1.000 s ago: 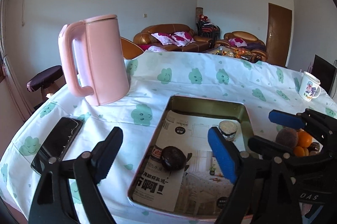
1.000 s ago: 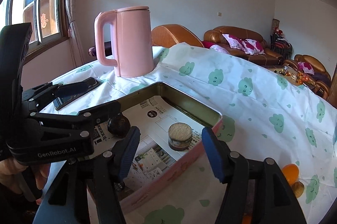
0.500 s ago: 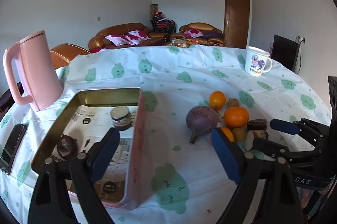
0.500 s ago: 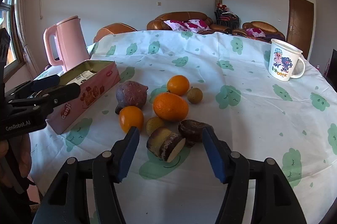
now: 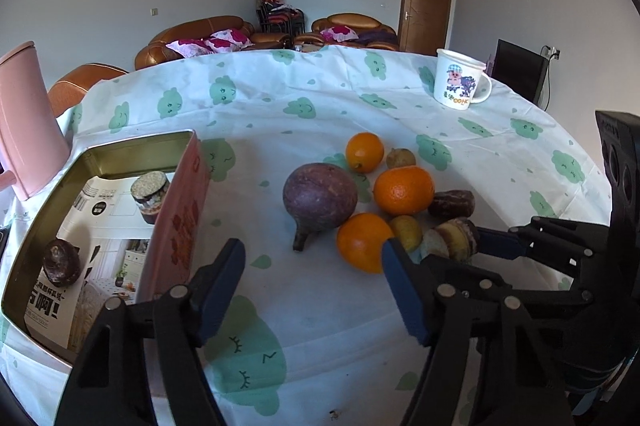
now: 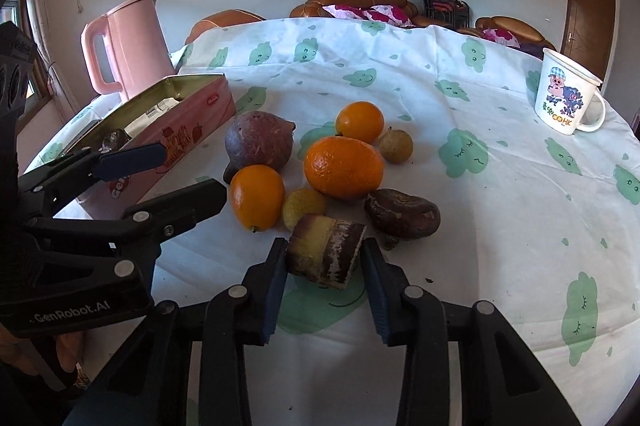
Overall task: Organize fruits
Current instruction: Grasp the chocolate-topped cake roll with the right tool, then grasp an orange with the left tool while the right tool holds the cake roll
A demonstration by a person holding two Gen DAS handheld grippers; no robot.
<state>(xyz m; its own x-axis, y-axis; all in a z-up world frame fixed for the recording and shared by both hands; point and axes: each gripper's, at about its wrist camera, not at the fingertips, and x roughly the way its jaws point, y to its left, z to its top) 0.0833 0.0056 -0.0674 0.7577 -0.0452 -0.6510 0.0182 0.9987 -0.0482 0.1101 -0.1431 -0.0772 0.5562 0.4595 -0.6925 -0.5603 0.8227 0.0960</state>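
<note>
Right gripper [image 6: 323, 272]: jaws closing, both pads against a cut brown root piece [image 6: 326, 252] on the tablecloth [image 6: 460, 226]. Left gripper [image 5: 314, 280]: jaws closing, nothing between them, above bare cloth just in front of the purple fruit [image 5: 320, 198]. Landmark, large orange [image 6: 344, 168]: root piece in front; two smaller oranges [image 6: 257, 197] left and behind; pink tin [image 6: 176, 134] farther left; mug [image 6: 568, 98] well apart, right.

The right gripper [image 6: 323, 260] jaws are closing on a cut brown root piece [image 6: 326, 251] beside oranges [image 6: 343, 168].
</note>
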